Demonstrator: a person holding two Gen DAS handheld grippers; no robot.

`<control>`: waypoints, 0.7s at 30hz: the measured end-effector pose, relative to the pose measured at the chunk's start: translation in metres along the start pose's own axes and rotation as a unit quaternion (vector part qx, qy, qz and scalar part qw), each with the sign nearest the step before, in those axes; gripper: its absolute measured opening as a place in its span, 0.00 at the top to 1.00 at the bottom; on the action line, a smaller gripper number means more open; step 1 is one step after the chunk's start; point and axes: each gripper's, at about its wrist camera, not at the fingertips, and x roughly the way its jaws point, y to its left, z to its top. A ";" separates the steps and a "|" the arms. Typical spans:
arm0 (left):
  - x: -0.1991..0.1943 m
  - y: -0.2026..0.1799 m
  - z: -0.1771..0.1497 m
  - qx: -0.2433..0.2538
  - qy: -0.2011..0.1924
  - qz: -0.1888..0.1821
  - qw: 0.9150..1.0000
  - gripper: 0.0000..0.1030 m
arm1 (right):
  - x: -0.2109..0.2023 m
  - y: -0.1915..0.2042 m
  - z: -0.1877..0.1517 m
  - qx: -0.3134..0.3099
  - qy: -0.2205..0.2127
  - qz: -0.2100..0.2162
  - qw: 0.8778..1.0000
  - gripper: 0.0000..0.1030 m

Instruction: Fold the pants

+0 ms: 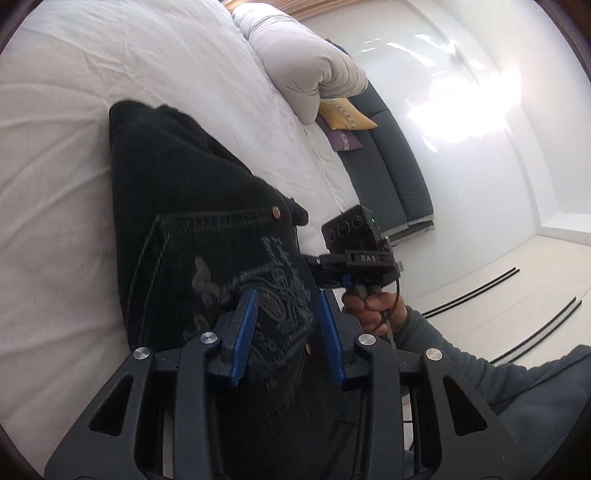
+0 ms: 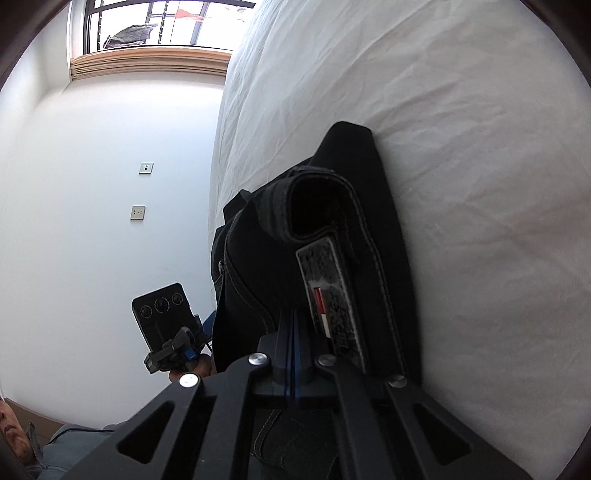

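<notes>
So on the left side of the left wrist view it's all white bedsheet (image 1: 74,184), wrinkly, and the black pants (image 1: 192,229) are lying on it in a folded bundle, back pocket facing up with some grey embroidered crest (image 1: 258,295) stitched on it and a couple of copper rivets. The left gripper (image 1: 288,332) sits right over that pocket, blue pads spread well apart with the denim showing between them, not pinching anything as far as I can see. Just right of the pants there's the other gripper unit (image 1: 354,251) with its little camera box, held by the person's right hand (image 1: 373,306), grey sleeve trailing off. Further right and up top: a rolled-up pale duvet (image 1: 306,62), a yellow cushion (image 1: 345,116) on a purple one, a dark grey sofa (image 1: 391,166), and shiny white floor.

Right wrist view: white wall (image 2: 92,184) with two switch plates on the left, window (image 2: 155,26) up top, and the left unit's camera box lower down. In the middle the right gripper (image 2: 293,354) has its blue pads pressed tight together, and it looks clamped on the pants' waistband edge next to the grey patch label (image 2: 328,288). The pants run up and away along the sheet, which fills the whole right side.
</notes>
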 end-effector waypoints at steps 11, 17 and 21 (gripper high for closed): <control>-0.019 -0.012 -0.061 0.023 -0.004 -0.005 1.000 0.69 | 0.001 0.001 -0.004 -0.004 -0.008 -0.005 1.000 1.00; -0.003 -0.032 -0.077 0.063 0.037 0.005 0.997 0.69 | -0.001 0.003 -0.015 -0.013 0.005 0.004 1.000 1.00; 0.011 -0.040 -0.082 0.117 0.060 0.052 0.990 0.70 | -0.005 -0.006 -0.031 -0.013 -0.006 0.015 1.000 1.00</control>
